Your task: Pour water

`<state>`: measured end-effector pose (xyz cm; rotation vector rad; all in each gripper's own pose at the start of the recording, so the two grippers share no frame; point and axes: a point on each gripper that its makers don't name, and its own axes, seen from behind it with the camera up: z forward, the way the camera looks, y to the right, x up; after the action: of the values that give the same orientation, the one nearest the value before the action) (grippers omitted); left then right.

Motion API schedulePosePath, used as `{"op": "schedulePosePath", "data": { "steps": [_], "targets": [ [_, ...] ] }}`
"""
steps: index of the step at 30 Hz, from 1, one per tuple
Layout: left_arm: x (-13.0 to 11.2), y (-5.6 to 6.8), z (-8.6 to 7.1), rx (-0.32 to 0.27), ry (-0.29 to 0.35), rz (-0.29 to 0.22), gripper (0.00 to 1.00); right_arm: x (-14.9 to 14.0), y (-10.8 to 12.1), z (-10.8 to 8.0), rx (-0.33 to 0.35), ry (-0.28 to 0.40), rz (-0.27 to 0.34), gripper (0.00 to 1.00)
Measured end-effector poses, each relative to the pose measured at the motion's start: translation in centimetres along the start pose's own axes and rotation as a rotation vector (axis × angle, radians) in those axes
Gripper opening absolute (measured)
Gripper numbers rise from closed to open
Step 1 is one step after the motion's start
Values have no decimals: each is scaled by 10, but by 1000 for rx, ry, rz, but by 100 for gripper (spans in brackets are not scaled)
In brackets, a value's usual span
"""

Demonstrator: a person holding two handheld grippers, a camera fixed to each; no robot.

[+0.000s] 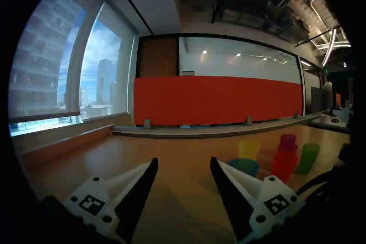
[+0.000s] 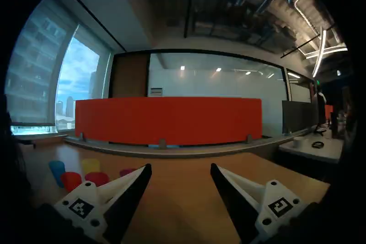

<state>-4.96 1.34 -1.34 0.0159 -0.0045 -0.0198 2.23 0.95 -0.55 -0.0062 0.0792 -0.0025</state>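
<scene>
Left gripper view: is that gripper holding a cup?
No, the left gripper is open over the bare table; the cups stand apart, ahead to its right.

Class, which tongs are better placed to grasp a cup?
Probably the left tongs: open, with the teal cup just beyond one fingertip. From the right tongs, the cups look smaller, off aside.

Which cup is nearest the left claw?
The teal cup, by a fingertip of the left claw; yellow cup, red cup, magenta cup and green cup stand farther.
</scene>
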Motion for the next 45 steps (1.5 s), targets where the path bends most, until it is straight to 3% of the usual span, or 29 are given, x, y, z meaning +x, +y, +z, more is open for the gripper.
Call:
{"op": "schedulePosePath", "data": {
  "steps": [20,45],
  "targets": [
    [0,-1,0,0,0,0,84,-23,2,4,9,-13,55,99],
    [0,-1,0,0,0,0,84,-40,-9,4,14,-62,-10,99]
  ]
}}
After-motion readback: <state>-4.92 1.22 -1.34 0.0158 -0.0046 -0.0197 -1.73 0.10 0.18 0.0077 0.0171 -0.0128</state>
